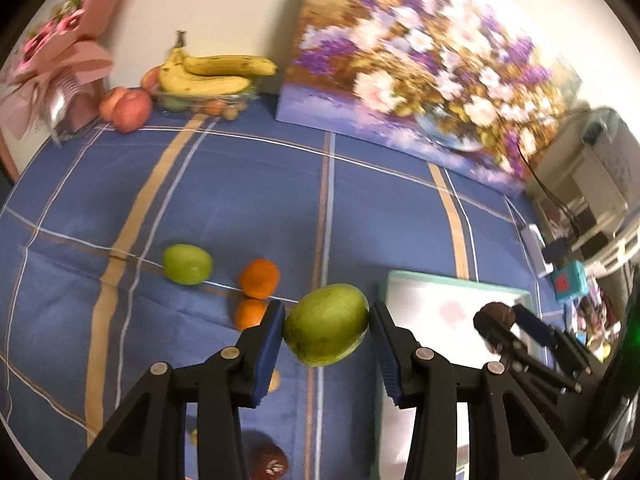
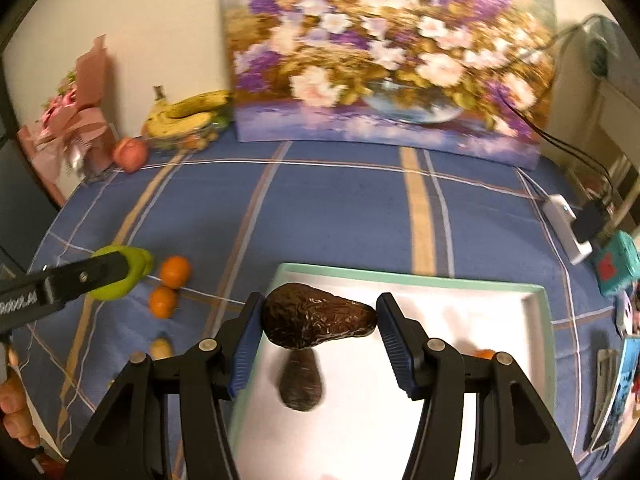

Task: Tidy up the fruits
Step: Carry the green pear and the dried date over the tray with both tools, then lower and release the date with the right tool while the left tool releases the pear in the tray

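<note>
my left gripper [image 1: 327,330] pinches a green mango [image 1: 326,325] across its middle, blue ribbed pads on both flanks, the fruit lifted clear of the blue checked cloth [image 1: 240,200]. my right gripper [image 2: 318,322] clamps a dark avocado [image 2: 316,320] lengthwise, one pad on the fat end and the other just on the narrow tip, above the white tray [image 2: 536,300] with its mint rim. that tip hold looks thin to me, so i would keep the wrist steady, lower it close to the tray floor and only then let go. another avocado [image 2: 301,384] already lies below, so i'd aim beside it. the mango skin is smooth and waxy, likely slippery; the avocado is wrinkled, glossy and pear-shaped, apt to roll. further out on the cloth sit two oranges [image 1: 259,278], round and matte, and a green fruit [image 1: 188,264].
</note>
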`<state>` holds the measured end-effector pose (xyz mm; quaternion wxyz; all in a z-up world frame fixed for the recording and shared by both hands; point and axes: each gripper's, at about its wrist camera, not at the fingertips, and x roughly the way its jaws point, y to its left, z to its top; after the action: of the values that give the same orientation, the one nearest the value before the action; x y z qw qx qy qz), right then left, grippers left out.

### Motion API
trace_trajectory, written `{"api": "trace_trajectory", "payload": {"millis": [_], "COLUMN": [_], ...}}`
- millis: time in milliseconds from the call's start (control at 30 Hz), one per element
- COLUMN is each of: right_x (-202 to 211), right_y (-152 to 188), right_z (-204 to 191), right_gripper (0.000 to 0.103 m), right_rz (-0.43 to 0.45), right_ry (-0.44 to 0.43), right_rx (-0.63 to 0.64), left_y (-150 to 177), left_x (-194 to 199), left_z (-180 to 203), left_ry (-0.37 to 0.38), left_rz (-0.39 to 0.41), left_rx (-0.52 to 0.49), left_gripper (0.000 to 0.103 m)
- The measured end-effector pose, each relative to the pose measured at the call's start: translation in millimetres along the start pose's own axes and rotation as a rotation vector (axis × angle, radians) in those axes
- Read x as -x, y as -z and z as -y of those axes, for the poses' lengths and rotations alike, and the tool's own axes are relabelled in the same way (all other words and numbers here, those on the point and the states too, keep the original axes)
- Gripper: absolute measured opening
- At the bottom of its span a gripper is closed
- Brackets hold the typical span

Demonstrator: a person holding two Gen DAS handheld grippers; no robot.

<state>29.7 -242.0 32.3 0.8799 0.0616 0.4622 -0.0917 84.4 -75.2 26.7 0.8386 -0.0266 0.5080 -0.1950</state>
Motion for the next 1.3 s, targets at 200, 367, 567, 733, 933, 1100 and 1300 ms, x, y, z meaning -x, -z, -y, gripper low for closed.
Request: {"api": "trace_trajectory", "payload": {"millis": [200, 367, 567, 733, 933, 1100, 1300], "right_x": [2.0, 2.5, -0.9, -4.0, -9.2, -18.0, -24.9], "right_y": [5.2, 12.3, 25.8, 37.1, 46.6, 52.4, 58.2], "right_z": [40.7, 77.8, 116.4, 136.9, 149.1, 153.7, 156.9], "right_gripper": [0.059, 0.059, 0.059, 0.059, 0.059, 0.059, 0.059], "right_rz": [-0.017, -0.050, -0.119, -0.167, -0.223, -0.267, -0.298], "right_ry": [0.078, 0.126, 0.214, 0.243, 0.276, 0.284, 0.280], "right_rx": [-0.074, -0.180, -0.289, -0.352, -0.394, -0.405, -0.418], "left_y": [12.0, 23.8, 40.4, 52.0, 65.9, 74.0, 79.9], "left_x": [-10.3, -18.1, -28.5, -40.4, -56.9, -65.5, -73.0], "left_z": [35.0, 62.8, 91.6, 106.5, 113.0, 115.8, 117.4], "left_ry": [0.012, 0.025, 0.031, 0.046, 0.031, 0.029, 0.016], "left_rz": [-0.034, -0.065, -0.110, -0.161, -0.228, -0.269, -0.301], "left_rx": [-0.090, -0.158, -0.241, -0.275, -0.304, -0.317, -0.331], "left_gripper": [0.046, 0.046, 0.046, 0.046, 0.046, 0.046, 0.046]}}
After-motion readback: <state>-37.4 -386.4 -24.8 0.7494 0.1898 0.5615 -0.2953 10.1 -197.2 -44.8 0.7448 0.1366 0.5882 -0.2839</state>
